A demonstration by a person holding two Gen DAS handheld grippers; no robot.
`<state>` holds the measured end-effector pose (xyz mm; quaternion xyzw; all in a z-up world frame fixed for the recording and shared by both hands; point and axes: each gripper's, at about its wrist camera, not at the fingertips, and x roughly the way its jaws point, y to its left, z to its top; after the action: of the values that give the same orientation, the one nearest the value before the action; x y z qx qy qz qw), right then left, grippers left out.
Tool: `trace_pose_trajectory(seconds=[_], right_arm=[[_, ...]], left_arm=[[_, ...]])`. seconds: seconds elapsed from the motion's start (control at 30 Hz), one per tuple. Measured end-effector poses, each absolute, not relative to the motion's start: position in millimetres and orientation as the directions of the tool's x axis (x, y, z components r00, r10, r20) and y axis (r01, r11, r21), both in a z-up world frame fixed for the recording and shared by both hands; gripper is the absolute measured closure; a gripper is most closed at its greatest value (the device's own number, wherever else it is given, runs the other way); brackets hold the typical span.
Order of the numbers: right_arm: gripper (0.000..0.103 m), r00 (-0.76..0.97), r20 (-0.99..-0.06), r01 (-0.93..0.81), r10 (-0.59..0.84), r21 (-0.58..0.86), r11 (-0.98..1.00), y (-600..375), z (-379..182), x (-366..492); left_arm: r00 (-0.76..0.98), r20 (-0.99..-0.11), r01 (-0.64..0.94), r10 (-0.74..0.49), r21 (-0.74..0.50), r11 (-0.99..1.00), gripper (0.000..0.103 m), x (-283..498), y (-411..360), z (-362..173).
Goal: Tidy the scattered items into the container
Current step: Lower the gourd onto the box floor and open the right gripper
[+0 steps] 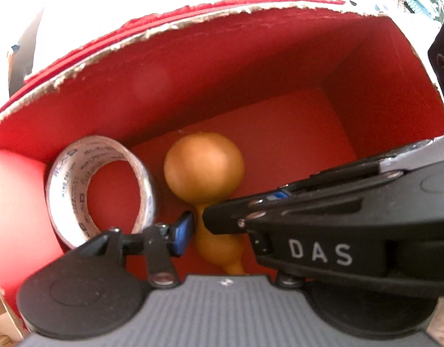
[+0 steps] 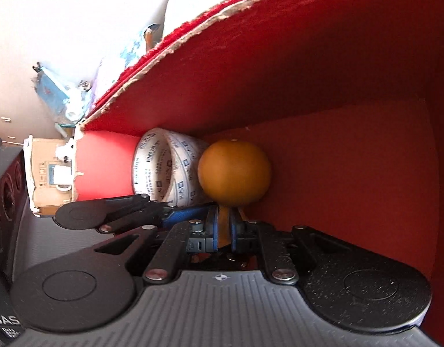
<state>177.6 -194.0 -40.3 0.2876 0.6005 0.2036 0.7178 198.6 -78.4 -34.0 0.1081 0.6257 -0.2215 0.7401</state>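
An orange gourd-shaped toy (image 1: 204, 167) hangs inside the red box (image 1: 251, 66), its round end toward the box floor. My right gripper (image 2: 224, 225) is shut on the gourd's narrow neck (image 2: 223, 217); that gripper also shows in the left wrist view (image 1: 323, 217), reaching in from the right. My left gripper (image 1: 193, 225) is open beside the gourd's neck, its blue left pad (image 1: 183, 232) close to it; its right finger is hidden. A roll of clear tape (image 1: 102, 190) stands on edge in the box's left corner, also in the right wrist view (image 2: 167, 167).
The box has torn cardboard rims (image 1: 193, 23) and a bare red floor (image 1: 294, 138) to the right of the gourd. Outside the box stand a small cardboard carton (image 2: 51, 173) and blue clutter (image 2: 57, 92) at the left.
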Motion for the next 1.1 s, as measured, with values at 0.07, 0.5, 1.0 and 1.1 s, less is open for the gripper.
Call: trace_pose_trajectory(seconds=[0.07, 0.5, 1.0, 1.1], right_arm=[[0.092, 0.202, -0.74, 0.046, 0.641, 0.661, 0.749, -196, -40, 175], [0.082, 0.329, -0.69, 0.073, 0.645, 0.699, 0.711, -226, -34, 152], [0.083, 0.261, -0.782, 0.235, 0.565, 0.62, 0.749, -245, -58, 148], [0.082, 0.249, -0.797, 0.194, 0.55, 0.598, 0.778, -241, -57, 148]], left_arm=[[0.127, -0.972, 0.456, -0.196, -0.118, 0.882, 0.051, 197, -77, -33], [0.185, -0.958, 0.414, -0.217, -0.124, 0.902, 0.038, 188, -66, -26], [0.234, -0.952, 0.423, -0.196, -0.082, 0.902, 0.043, 179, -63, -21], [0.234, -0.954, 0.428, -0.188, -0.072, 0.901, 0.043, 178, -63, -21]])
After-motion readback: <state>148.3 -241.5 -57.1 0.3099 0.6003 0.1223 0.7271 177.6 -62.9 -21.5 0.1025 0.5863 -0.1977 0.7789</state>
